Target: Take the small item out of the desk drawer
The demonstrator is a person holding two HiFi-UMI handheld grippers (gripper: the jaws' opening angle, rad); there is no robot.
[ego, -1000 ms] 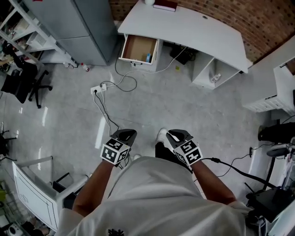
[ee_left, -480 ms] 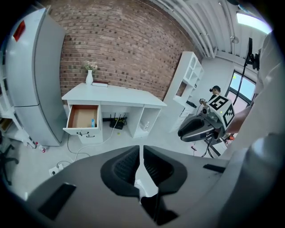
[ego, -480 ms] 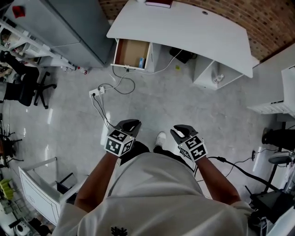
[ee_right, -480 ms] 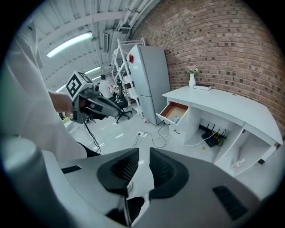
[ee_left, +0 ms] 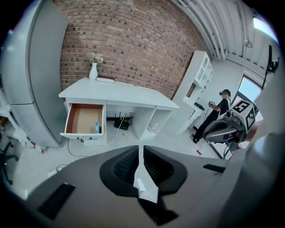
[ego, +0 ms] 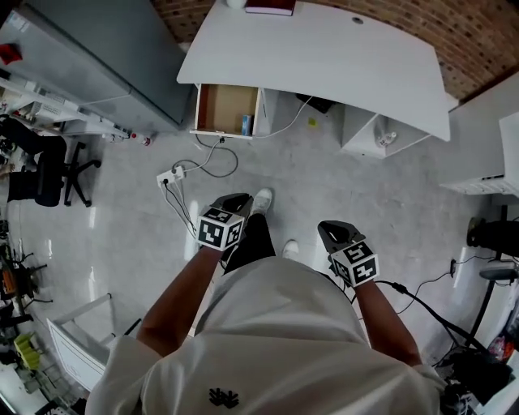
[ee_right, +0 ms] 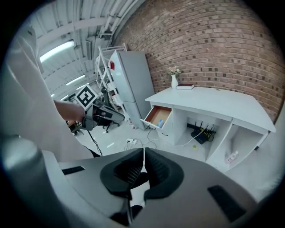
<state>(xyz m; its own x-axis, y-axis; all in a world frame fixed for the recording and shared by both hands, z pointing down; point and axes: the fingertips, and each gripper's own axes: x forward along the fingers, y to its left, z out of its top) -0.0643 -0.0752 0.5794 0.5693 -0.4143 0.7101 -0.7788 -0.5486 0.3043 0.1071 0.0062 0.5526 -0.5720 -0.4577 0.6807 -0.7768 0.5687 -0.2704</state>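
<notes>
left tongs point(ee_left: 139, 151): jaws together, nothing between them; held low in front of the person point(ego: 268, 340), well apart from the desk point(ego: 324, 57).
right tongs point(ee_right: 143, 156): jaws together, empty; about level with the left tongs, on the other side of the person's legs.
drawer point(ego: 217, 109): pulled open under the desk's left end; brown inside.
item point(ego: 246, 124): small, blue, upright in the drawer, against its right wall near the front. Neither tongs is near it.
desk top: white, curved front edge, set against a brick wall point(ee_left: 133, 40); vase point(ee_left: 93, 71) with flowers and a book point(ego: 270, 8) at the back left corner.
under desk: router point(ee_left: 120, 122) in the open bay; small bottle point(ego: 388, 139) in the right-hand shelf compartment.
floor point(ego: 324, 186): grey, glossy; power strip point(ego: 172, 174) with cables lies between the person and the drawer.
cabinet point(ego: 105, 49): tall, grey, just left of the desk.
shoe point(ego: 261, 200): white, forward, just beside the left tongs in the head view.
</notes>
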